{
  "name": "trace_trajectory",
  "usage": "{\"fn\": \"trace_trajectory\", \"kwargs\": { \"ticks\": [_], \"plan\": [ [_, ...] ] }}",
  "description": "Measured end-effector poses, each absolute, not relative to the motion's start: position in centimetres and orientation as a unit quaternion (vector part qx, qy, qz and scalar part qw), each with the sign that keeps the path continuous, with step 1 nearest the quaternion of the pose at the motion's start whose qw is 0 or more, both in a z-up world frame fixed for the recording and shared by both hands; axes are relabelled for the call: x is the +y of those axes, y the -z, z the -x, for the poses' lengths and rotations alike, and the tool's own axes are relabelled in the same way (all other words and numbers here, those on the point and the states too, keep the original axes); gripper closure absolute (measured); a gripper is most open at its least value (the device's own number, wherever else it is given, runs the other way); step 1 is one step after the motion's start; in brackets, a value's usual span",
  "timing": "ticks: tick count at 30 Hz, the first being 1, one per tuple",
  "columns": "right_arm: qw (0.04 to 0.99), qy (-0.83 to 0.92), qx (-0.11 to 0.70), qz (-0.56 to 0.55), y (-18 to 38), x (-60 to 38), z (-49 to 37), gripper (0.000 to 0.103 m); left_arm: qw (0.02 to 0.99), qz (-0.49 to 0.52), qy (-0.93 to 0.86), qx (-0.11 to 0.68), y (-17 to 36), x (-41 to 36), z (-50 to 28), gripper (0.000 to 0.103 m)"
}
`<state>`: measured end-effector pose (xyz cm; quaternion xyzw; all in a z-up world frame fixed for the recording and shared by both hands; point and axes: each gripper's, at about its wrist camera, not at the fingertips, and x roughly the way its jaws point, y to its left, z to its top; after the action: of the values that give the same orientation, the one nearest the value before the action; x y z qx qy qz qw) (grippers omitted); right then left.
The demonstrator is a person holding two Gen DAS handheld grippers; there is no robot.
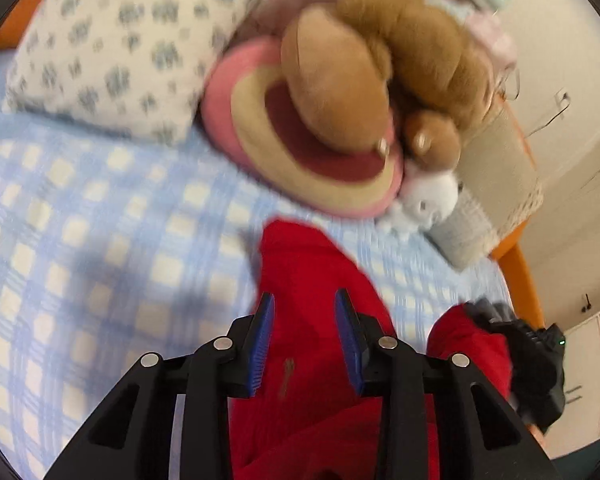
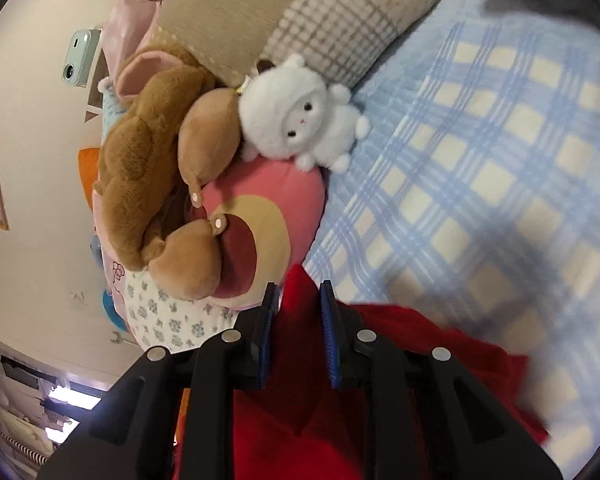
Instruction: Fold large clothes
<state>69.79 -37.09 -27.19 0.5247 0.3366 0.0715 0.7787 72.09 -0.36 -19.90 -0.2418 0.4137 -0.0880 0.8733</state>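
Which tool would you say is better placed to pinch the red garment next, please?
Probably the right tool: a raised peak of the red garment stands between its narrower fingers. The left tool gapes wider over flatter cloth.

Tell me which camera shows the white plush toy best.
The right wrist view: the white plush toy is sharp and whole, face and paws visible, lying on the pink cushion. The left wrist view shows only a small, blurred part of it, tucked under the cushion's edge.
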Motion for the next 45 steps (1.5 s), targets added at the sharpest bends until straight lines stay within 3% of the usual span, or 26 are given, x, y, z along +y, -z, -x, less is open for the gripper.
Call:
{"fn": "trace_trajectory", "kwargs": {
  "ticks": [3,6,10,14,18,24,34,38,45],
  "plan": [
    [0.796,-0.072,0.329,-0.503,27.1,-36.7,-70.7,0.081,0.899,0.23,0.08,0.365,18.0,0.3,-72.4,0.066],
    [0.822,-0.09,0.334,-0.453,24.6,-37.0,-70.0,0.081,0.905,0.193,0.067,0.373,17.7,-0.9,-73.4,0.057],
    [0.861,-0.131,0.342,-0.353,19.6,-36.7,-66.0,0.08,0.9,0.186,0.062,0.39,19.8,-2.4,-73.7,0.051],
    [0.875,-0.162,0.348,-0.297,16.8,-37.6,-59.3,0.077,0.894,0.209,0.042,0.394,22.4,-1.9,-73.3,0.051],
    [0.877,-0.189,0.371,-0.24,16.4,-37.2,-54.0,0.077,0.887,0.234,0.035,0.397,23.3,-1.5,-73.4,0.051],
    [0.865,-0.243,0.407,-0.162,17.7,-32.4,-50.0,0.077,0.904,0.174,0.03,0.39,22.1,-3.4,-73.1,0.041],
    [0.877,-0.2,0.411,-0.148,21.3,-26.9,-55.2,0.078,0.907,0.143,0.052,0.392,20.0,-4.3,-70.9,0.04],
    [0.874,-0.194,0.415,-0.162,21.4,-27.4,-56.1,0.081,0.924,0.105,0.08,0.359,16.2,-5.1,-66.3,0.029],
    [0.875,-0.185,0.415,-0.165,21.4,-27.2,-56.0,0.081,0.919,0.068,0.156,0.357,13.9,-6.9,-57.9,0.028]
  ]
}}
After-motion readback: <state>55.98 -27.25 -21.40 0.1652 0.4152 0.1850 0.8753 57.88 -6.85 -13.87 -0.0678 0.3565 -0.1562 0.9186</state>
